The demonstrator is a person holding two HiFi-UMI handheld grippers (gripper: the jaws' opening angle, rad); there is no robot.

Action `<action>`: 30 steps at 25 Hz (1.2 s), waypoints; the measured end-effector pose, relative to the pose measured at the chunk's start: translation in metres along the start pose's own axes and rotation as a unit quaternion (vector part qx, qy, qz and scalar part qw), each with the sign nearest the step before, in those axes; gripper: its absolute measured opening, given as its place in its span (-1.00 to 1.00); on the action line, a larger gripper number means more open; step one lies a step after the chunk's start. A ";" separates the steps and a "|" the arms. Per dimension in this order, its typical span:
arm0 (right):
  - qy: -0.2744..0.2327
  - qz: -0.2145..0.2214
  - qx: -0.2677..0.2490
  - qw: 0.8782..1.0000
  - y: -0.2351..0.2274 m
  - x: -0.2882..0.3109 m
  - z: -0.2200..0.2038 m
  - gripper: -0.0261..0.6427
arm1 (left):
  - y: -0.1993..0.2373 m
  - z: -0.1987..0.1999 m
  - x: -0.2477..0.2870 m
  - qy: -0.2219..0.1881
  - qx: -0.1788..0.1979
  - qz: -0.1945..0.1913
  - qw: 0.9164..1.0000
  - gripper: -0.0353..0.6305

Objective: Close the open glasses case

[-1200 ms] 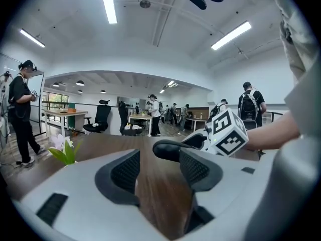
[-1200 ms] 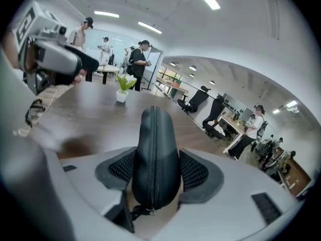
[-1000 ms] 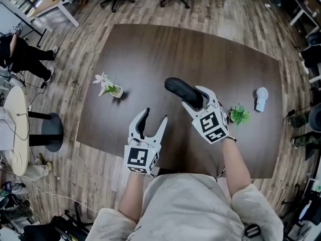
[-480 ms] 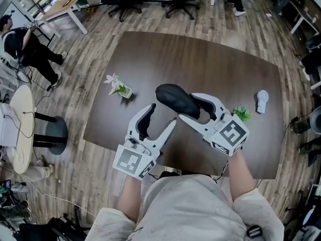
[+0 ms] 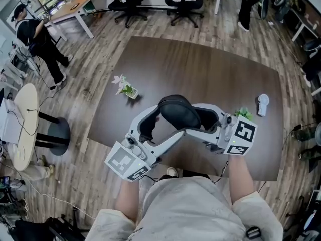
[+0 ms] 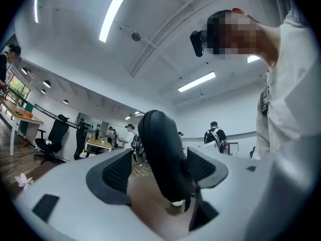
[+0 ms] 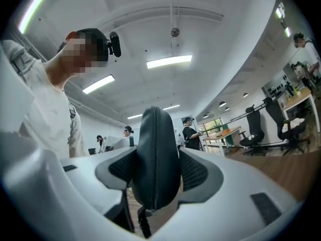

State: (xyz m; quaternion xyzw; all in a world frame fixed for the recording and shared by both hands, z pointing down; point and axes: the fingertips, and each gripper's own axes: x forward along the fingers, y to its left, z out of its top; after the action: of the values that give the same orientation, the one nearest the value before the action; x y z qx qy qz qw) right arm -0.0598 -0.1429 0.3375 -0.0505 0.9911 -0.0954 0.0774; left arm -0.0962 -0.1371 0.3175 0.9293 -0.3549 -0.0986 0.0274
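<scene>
Head view: the black glasses case [image 5: 178, 113] has risen off the dark wooden table [image 5: 215, 69] and hangs above its near edge. The right gripper [image 5: 194, 120] and left gripper [image 5: 168, 124] flank it.

Left gripper view: the jaws have just been opening, and the ribbed pads [image 6: 116, 172] are released around the smooth, rounded shell.

Right gripper view: the pads grasp the case. Its zip seam [image 7: 150, 154] looks closed, so the task is probably finished.

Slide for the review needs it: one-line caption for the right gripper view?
Right gripper shut on the black glasses case, zipper seam facing the camera, office ceiling behind.
</scene>
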 end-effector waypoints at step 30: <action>0.047 0.092 0.032 0.994 0.050 0.010 -0.017 -0.09 | -0.039 0.033 -0.016 -0.048 -0.002 -0.118 0.992 -0.04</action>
State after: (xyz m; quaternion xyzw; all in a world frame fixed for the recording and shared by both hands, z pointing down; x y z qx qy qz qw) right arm -0.0767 -0.0922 0.3431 0.0477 0.9906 -0.1217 0.0405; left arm -0.0892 -0.0963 0.2828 0.9588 -0.2433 -0.1467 0.0003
